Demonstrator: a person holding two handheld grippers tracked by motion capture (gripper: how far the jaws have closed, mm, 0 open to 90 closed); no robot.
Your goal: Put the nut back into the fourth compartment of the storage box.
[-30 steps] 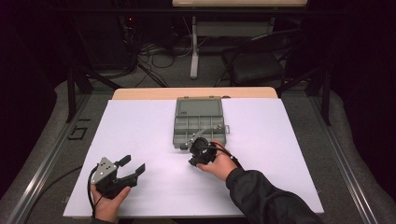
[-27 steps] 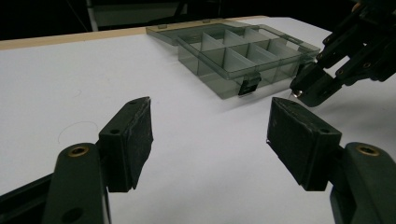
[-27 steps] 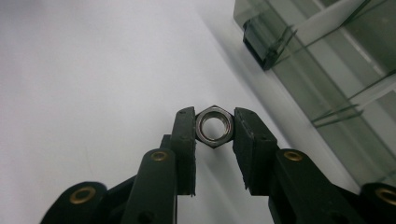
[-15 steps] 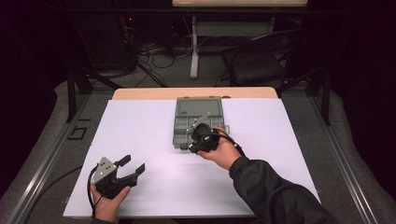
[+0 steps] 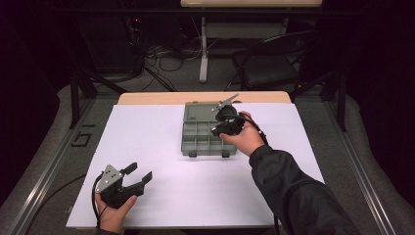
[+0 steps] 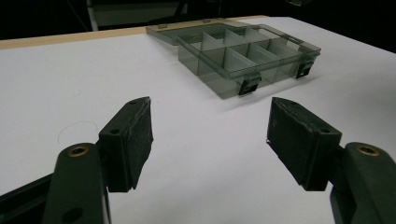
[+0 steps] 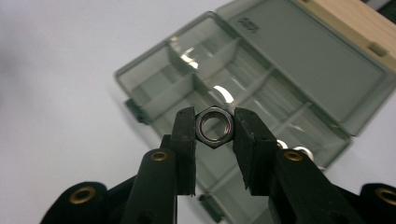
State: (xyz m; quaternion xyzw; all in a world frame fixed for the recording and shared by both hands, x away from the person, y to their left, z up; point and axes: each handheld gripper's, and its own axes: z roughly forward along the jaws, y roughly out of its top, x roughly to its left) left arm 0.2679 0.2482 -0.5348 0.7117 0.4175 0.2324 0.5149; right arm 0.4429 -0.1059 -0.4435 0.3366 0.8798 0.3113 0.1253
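Observation:
A metal hex nut [image 7: 214, 127] is pinched between the pads of my right gripper [image 7: 214, 128], which is shut on it and hangs above the open grey compartment box [image 7: 261, 70]. From above, that right gripper [image 5: 226, 120] hovers over the box [image 5: 200, 139] near its right side. The box's lid lies flat behind its divided tray. Some compartments at the right hold a few small metal parts [image 7: 299, 151]. My left gripper [image 5: 138, 175] rests near the table's front left, open with nothing between its pads [image 6: 130, 135]; the box [image 6: 243, 53] lies well ahead of it.
A white sheet [image 5: 161, 147] covers the table, with a wooden edge [image 5: 156, 98] at the back. Beyond the table stand a dark chair [image 5: 269, 68] and cables on the floor. A dark sleeve [image 5: 298, 196] reaches in from the bottom right.
My right gripper has risen from the sheet just in front of the box and moved back over the box's right side. The left gripper has stayed in place.

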